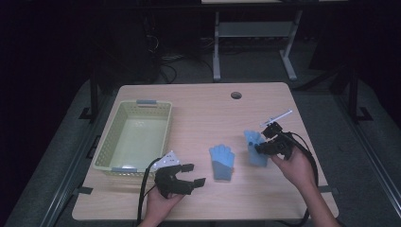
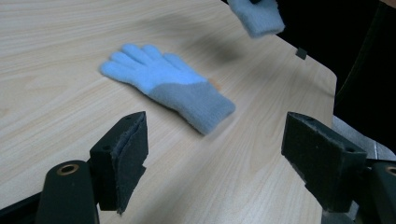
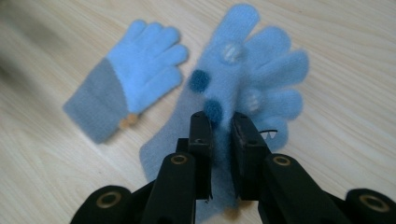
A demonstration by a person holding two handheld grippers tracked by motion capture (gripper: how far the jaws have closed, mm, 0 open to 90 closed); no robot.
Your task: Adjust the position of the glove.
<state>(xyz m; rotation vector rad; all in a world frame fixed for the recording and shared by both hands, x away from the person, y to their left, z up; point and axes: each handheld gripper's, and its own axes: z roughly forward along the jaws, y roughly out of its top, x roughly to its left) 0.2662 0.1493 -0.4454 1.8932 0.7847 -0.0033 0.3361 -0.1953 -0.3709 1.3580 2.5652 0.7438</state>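
Two blue knitted gloves are in play, and the right gripper [image 3: 219, 135] has its black jaws pinched on one of them, the dotted glove [image 3: 252, 79]. The pads squeeze a fold of it near the palm, with the fingers fanned out beyond the jaw tips and the cuff end hanging back toward the gripper body (dark blue and pale dots mark its surface). From the high view this right gripper [image 1: 265, 142] sits at the right side of the table with the dotted glove [image 1: 255, 146] caught at its jaws, raised off the wood.

Just to the side lies the plain glove [image 1: 222, 161], flat on the tabletop [image 1: 208, 104], light blue at the fingers and grey-blue at the cuff; it is near the held one but apart from it.

Farther left, the left gripper [image 1: 191, 174] rests low near the table's front edge, its jaws spread wide with nothing between them. Its own camera looks at the plain glove [image 2: 168, 86] lying ahead of the open pads.

Beyond that stands a pale green plastic basket [image 1: 113, 127] at the table's left side.
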